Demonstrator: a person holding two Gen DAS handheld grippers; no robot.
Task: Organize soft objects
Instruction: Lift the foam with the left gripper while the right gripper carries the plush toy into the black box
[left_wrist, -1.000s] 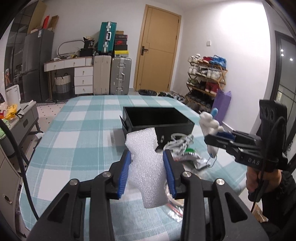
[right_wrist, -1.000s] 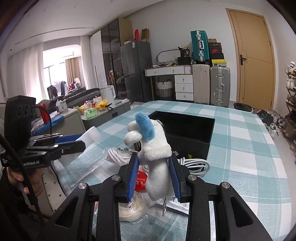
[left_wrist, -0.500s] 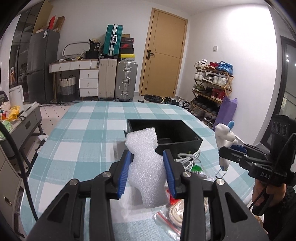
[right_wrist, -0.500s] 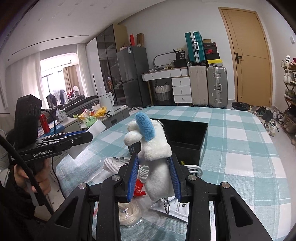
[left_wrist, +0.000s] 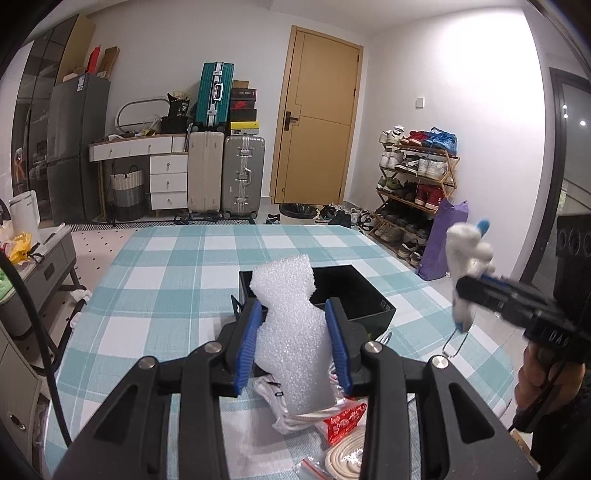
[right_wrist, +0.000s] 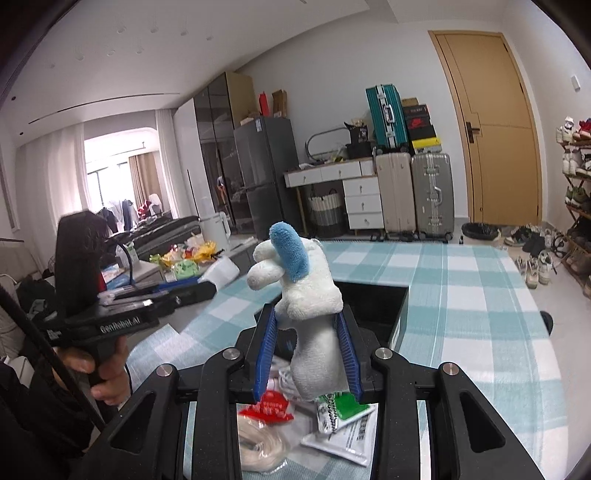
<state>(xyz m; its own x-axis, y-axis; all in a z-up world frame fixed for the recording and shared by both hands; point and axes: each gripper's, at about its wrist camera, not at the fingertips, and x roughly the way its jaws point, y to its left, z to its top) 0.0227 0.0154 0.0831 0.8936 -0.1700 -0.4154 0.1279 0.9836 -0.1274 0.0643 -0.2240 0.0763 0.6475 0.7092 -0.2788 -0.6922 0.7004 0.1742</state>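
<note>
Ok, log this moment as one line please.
left claw: holding white foam piece | right claw: holding plush toy | black bin: on table, nothing placed yet

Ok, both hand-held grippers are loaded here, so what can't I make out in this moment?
- Black box: its inside; the foam piece in the left hand-held gripper covers part in the left wrist view, the plush toy in the right hand-held gripper in the right wrist view.
- Plush toy, left wrist view: blurred.
- Packets and cords on the table: partly behind gripper bodies, print too small.
</note>
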